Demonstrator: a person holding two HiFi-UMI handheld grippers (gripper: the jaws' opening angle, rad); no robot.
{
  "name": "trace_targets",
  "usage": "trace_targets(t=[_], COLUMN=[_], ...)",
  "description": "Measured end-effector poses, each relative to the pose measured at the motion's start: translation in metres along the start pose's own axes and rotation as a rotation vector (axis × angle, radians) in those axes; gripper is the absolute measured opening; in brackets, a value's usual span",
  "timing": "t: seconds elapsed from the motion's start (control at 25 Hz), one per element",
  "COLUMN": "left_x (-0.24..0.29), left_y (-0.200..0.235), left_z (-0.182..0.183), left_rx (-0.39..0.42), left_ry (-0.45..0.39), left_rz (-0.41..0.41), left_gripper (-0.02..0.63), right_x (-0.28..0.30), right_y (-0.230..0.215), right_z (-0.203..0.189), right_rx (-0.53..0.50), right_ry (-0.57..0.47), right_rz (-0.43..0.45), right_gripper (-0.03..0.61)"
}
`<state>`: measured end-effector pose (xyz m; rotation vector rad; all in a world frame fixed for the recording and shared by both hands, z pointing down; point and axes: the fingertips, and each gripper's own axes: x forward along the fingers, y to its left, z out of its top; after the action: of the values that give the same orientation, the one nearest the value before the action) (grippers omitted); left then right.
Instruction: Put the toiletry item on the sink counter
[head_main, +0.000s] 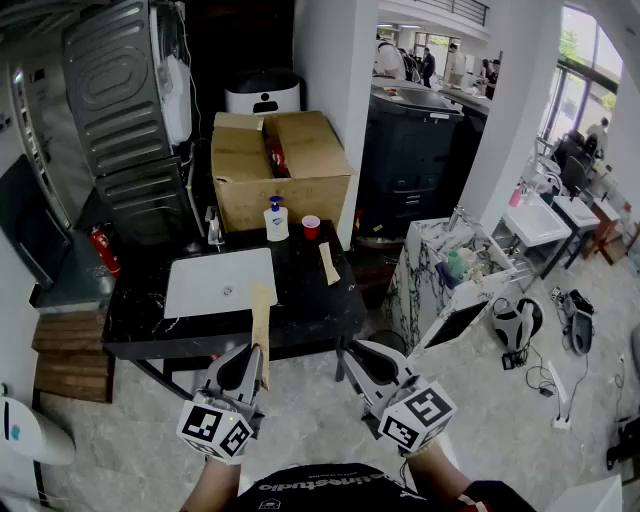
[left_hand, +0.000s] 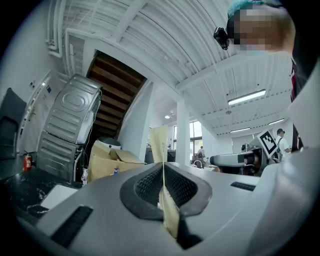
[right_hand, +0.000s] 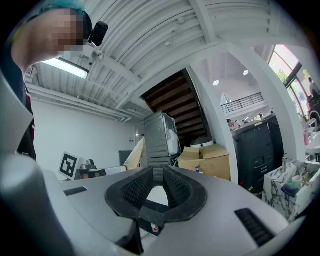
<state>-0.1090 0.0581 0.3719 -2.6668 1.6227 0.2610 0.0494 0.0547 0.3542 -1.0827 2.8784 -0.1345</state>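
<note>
A flat tan packet (head_main: 261, 315) stands upright between the pads of my left gripper (head_main: 258, 350), which is shut on it, just in front of the black sink counter (head_main: 305, 300). In the left gripper view the packet (left_hand: 160, 142) rises out of the closed jaws of the left gripper (left_hand: 163, 167). My right gripper (head_main: 352, 348) is held beside it, also short of the counter's front edge. In its own view the right gripper (right_hand: 158, 170) shows a narrow gap with nothing in it. A second tan packet (head_main: 328, 263) lies on the counter's right side.
The counter holds a white sink basin (head_main: 200, 265), a faucet (head_main: 213, 228), a soap bottle (head_main: 276, 220) and a red cup (head_main: 311, 227). A cardboard box (head_main: 280, 170) and a tilted washing machine (head_main: 130, 110) stand behind. A marble-pattern cabinet (head_main: 420, 290) is to the right.
</note>
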Motion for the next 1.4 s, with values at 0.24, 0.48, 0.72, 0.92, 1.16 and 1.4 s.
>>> trace_targets(t=[0.24, 0.48, 0.72, 0.92, 1.16, 1.4], left_x=[0.002, 0.005, 0.009, 0.010, 0.010, 0.011], left_y=[-0.006, -0.012, -0.016, -0.018, -0.018, -0.022], left_z=[-0.001, -0.001, -0.004, -0.006, -0.007, -0.010], left_rx=[-0.006, -0.011, -0.007, -0.011, -0.006, 0.002], left_ry=[0.000, 0.004, 0.013, 0.020, 0.028, 0.028], left_rz=[-0.007, -0.011, -0.021, -0.009, 0.002, 0.008], left_gripper=[0.017, 0.017, 0.017, 0.017, 0.017, 0.017], right_x=[-0.006, -0.010, -0.013, -0.016, -0.017, -0.022], right_y=[-0.002, -0.003, -0.011, -0.010, -0.010, -0.014], right_z=[0.000, -0.001, -0.005, -0.004, -0.003, -0.007], right_rx=[0.001, -0.008, -0.058, -0.056, -0.045, -0.017], right_ry=[0.002, 0.004, 0.029, 0.010, 0.006, 0.010], right_rz=[-0.007, -0.016, -0.049, -0.016, -0.003, -0.001], right_gripper=[0.077, 0.075, 0.049, 0.037, 0.037, 0.037])
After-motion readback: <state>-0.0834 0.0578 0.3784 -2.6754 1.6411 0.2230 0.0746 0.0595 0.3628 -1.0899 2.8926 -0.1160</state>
